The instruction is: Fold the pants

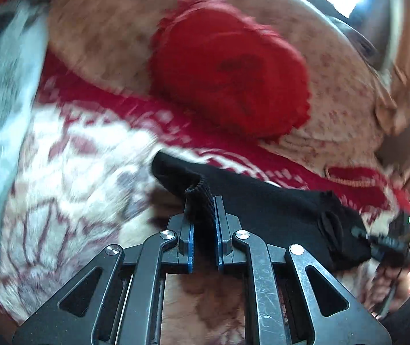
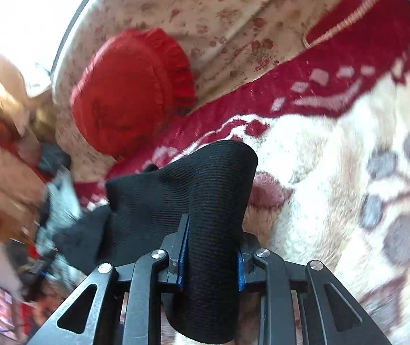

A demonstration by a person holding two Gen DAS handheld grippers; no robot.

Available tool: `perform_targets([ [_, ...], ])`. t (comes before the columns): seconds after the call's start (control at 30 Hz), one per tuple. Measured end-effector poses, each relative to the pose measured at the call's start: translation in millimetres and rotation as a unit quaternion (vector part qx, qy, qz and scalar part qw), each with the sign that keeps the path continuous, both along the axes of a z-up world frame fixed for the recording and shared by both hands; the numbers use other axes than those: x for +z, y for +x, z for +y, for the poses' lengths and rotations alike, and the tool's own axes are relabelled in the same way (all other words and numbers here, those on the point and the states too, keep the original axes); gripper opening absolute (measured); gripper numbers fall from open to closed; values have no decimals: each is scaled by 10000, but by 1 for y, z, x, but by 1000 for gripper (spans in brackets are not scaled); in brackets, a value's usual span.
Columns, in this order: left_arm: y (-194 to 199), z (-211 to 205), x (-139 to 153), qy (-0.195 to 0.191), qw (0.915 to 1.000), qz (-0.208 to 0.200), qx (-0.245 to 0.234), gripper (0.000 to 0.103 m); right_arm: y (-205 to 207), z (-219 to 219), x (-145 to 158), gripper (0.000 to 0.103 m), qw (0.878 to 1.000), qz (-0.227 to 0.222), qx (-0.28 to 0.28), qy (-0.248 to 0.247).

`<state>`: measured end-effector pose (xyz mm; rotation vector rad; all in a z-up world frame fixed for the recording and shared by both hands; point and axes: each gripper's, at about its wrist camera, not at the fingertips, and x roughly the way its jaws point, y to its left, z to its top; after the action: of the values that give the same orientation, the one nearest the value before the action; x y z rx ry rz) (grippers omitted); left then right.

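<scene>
Above the patterned blanket (image 2: 334, 149), both grippers hold the black pants (image 2: 205, 189): left gripper (image 1: 204, 215) fingers pinch a thin ribbed edge, right gripper (image 2: 212, 247) fingers clamp a thick bunch. That slim left pinch could slip if the cloth is pulled taut, dropping the fold crooked.

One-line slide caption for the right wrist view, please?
Right gripper clamps a thick roll of black pants above a red-and-cream blanket.

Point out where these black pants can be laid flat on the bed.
Freest is the pale, leaf-patterned middle of the blanket, bordered by its red band and both claws. Crowded: the red round cushion on the floral sheet beyond the band, and the grey-white cloth at the left wrist view's left edge.
</scene>
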<state>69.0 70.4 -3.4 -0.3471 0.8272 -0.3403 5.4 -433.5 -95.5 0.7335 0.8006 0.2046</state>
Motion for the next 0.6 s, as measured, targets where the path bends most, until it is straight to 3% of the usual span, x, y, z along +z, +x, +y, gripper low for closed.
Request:
perform_targets([
  [0.1, -2, 24, -3, -254, 9994, 162, 181, 10, -5, 11, 11, 24, 9993, -226, 195, 205],
  [0.17, -4, 35, -7, -351, 9987, 237, 276, 10, -5, 26, 19, 24, 9988, -285, 406, 18],
  [0.23, -2, 40, -17, -345, 9982, 361, 335, 10, -1, 33, 12, 25, 9989, -44, 465, -81],
  [0.3, 7, 40, -32, -402, 9961, 738, 285, 11, 3, 35, 0, 28, 9985, 244, 419, -252],
  [0.33, 12, 42, -39, -524, 9937, 941, 320, 17, 2, 35, -2, 28, 9990, 196, 359, -206],
  [0.37, 15, 47, -44, -716, 9910, 1063, 391, 30, 0, 34, -1, 28, 9992, 180, 324, -152],
  [0.43, 23, 56, -52, -1295, 9828, 1238, 449, 33, -1, 32, -3, 29, 9994, 177, 278, -44],
  [0.53, 28, 58, -51, -1531, 9786, 1296, 452, 34, -5, 29, -7, 30, 9997, 130, 196, 40],
  [0.6, 25, 58, -45, -1505, 9808, 1159, 448, 16, -7, 29, -7, 30, 9998, 100, 168, 16],
])
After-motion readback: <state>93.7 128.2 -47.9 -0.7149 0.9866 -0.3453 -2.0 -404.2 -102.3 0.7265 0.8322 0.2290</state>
